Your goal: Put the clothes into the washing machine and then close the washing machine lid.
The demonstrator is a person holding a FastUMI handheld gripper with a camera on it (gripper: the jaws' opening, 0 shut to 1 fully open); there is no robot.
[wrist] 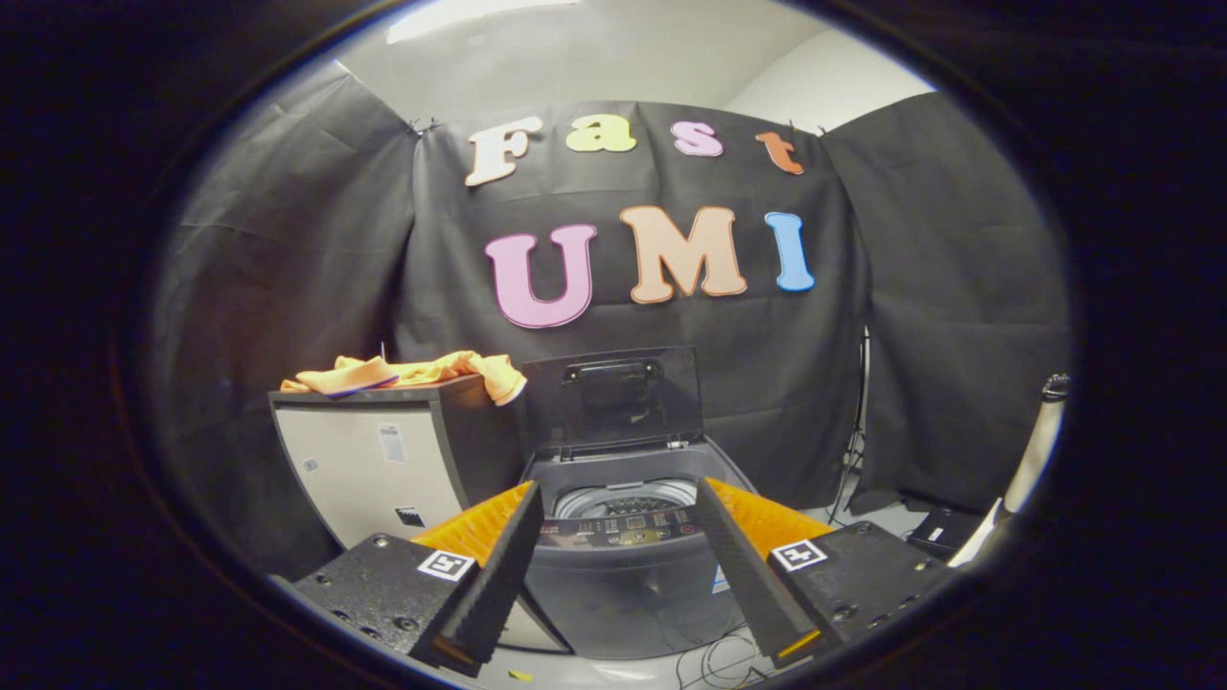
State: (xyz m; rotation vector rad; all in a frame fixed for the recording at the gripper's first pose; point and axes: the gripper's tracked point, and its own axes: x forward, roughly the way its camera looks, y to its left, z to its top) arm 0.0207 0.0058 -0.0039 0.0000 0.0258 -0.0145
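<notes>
The hand-held gripper (pixel 618 556) hangs spread and empty; beyond-left, the clothes (pixel 422 374) look soft and light: pinch a raised fold.

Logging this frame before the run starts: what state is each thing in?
Washing machine: drum uncovered.
Lid: raised, upright at the back.
Orange clothes: draped on the cabinet, not yet loaded.
Tool: open, fingers apart, holding nothing, the machine ahead between them.

readable text: none | cabinet (pixel 383 460) label: too small
</notes>
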